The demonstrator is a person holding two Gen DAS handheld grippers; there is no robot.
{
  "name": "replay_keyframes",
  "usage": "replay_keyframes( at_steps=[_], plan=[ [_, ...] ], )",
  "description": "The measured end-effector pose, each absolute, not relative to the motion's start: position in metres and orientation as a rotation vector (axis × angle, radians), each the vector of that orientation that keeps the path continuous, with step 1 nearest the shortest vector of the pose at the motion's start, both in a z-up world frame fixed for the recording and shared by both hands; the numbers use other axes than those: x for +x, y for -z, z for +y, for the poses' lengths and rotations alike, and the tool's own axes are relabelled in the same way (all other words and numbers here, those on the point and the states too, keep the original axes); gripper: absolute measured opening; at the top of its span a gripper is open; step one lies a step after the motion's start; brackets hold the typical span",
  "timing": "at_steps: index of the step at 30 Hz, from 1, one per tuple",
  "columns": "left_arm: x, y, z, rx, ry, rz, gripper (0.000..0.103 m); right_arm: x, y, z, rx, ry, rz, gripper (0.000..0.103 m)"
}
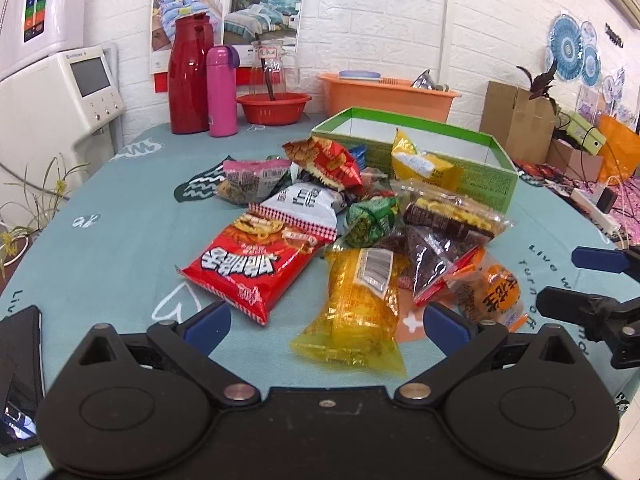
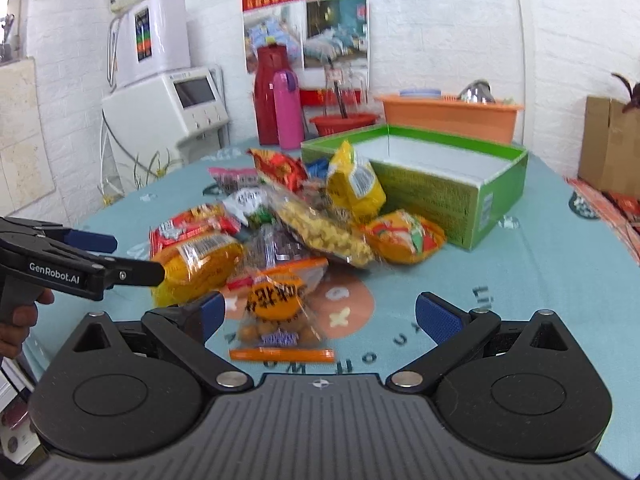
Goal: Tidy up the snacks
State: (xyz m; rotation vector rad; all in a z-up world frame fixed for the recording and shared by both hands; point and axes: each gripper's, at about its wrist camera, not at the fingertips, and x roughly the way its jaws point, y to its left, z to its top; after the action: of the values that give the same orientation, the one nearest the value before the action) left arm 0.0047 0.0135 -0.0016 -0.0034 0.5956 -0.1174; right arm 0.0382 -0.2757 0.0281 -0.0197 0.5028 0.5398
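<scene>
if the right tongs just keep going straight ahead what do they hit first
Most likely the clear orange-labelled snack bag, which lies on the table between the open right tongs, just ahead of them. Depth is hard to judge, but nothing else lies nearer.

Two handheld black grippers with blue-padded fingers (image 1: 208, 326) point forward side by side, the left gripper (image 1: 326, 326) and the right gripper (image 2: 320, 316) each spread wide and holding nothing, with a bare hand (image 2: 18, 320) gripping the left one's handle.

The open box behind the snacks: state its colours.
Box: green outside, white inside; clearest in right wrist view.
</scene>
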Motion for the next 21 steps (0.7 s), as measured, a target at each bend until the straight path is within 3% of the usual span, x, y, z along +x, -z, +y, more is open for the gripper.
replay_keyframes(
  at_steps=[3, 16, 17, 18, 19, 20, 21],
  plan=[
    [0.009, -0.006, 0.013, 0.004, 0.148, 0.577, 0.103, 0.04, -0.025, -0.27, -0.01, -0.558, 0.468, 0.103],
    [0.066, 0.014, 0.002, 0.067, 0.252, 0.731, 0.103, 0.065, -0.005, -0.24, -0.052, -0.589, 0.635, 0.103],
    [0.07, 0.019, 0.003, 0.073, 0.263, 0.757, 0.098, 0.066, -0.004, -0.239, -0.054, -0.587, 0.635, 0.103],
    [0.075, 0.025, 0.003, 0.07, 0.275, 0.79, 0.078, 0.067, -0.003, -0.239, -0.057, -0.584, 0.637, 0.103],
    [0.077, 0.029, 0.005, 0.062, 0.277, 0.81, 0.069, 0.068, -0.002, -0.238, -0.062, -0.58, 0.644, 0.103],
    [0.076, 0.03, 0.005, 0.074, 0.266, 0.784, 0.076, 0.07, -0.001, -0.238, -0.061, -0.584, 0.654, 0.103],
    [0.076, 0.031, 0.005, 0.088, 0.259, 0.782, 0.073, 0.071, 0.001, -0.24, -0.051, -0.596, 0.664, 0.103]
  ],
)
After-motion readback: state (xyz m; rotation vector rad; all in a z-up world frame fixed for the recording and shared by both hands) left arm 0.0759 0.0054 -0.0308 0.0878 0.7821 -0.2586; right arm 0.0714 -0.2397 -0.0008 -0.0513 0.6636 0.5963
